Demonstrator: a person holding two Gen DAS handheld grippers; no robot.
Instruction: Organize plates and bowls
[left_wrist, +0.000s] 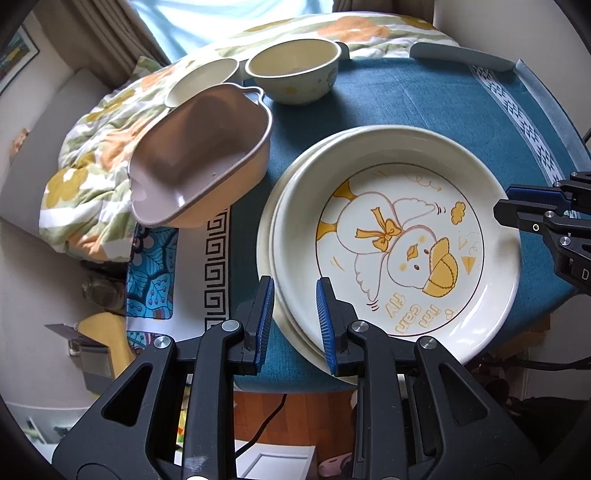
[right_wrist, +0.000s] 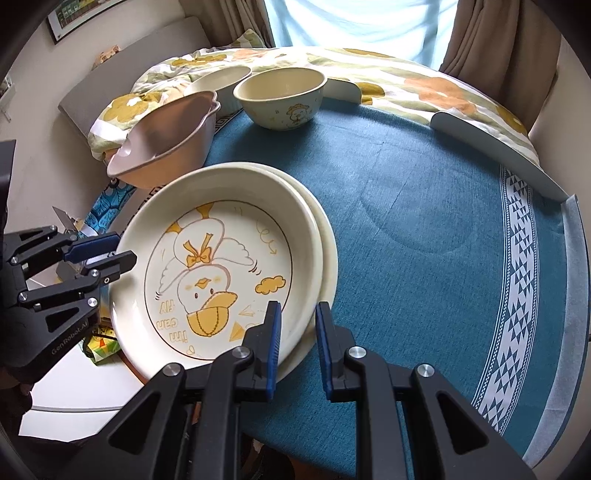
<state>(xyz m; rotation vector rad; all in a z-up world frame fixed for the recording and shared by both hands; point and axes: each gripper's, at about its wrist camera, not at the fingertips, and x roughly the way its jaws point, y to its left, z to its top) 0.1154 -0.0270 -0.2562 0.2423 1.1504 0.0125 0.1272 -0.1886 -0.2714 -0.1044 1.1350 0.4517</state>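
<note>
The top plate (right_wrist: 221, 266), stacked slightly off-centre on a lower plate (right_wrist: 330, 254) at the table's (right_wrist: 424, 221) near left, lies between both claws: the right gripper (right_wrist: 298, 306) is clamped on its right rim, while the left gripper (left_wrist: 295, 280) straddles its left rim, barely parted, though I cannot tell whether it is pressing.

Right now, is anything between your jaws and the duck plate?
Nothing visible does: the jaws of the left gripper and the right gripper grip the rim of the cream round ceramic duck plate.
</note>
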